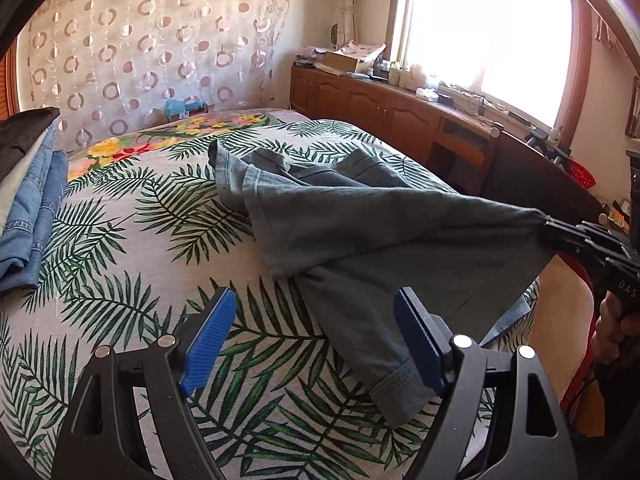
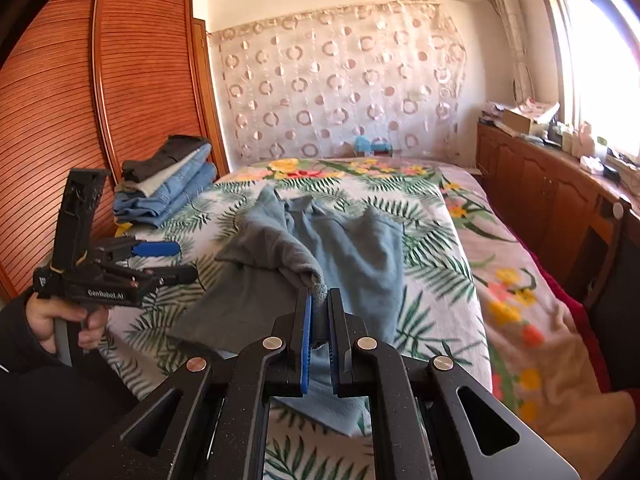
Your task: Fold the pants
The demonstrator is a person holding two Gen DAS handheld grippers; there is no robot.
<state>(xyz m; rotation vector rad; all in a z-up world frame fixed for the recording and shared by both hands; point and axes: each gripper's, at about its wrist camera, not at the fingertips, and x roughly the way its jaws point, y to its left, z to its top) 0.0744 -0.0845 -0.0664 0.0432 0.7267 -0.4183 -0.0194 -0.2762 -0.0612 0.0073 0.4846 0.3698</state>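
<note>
Grey-blue pants [image 1: 360, 220] [image 2: 352, 248] lie crumpled across the leaf-print bedspread [image 1: 120, 240] [image 2: 440, 248]. My right gripper [image 2: 319, 300] is shut on a bunched edge of the pants and lifts it off the bed; in the left wrist view the right gripper [image 1: 550, 226] is at the right edge with the cloth stretched taut to it. My left gripper [image 1: 312, 308] stands open above the bed with nothing between its blue pads; a hemmed pant leg end [image 1: 400, 392] lies just under its right finger. In the right wrist view the left gripper [image 2: 176, 260] is at the left, held by a hand.
A stack of folded jeans and dark clothes [image 1: 28, 200] [image 2: 168, 184] sits at the bed's left side by a wooden wardrobe [image 2: 80, 120]. A wooden cabinet [image 1: 380, 108] [image 2: 540, 192] with clutter runs under the bright window on the right. A patterned curtain [image 2: 340, 92] hangs behind the bed.
</note>
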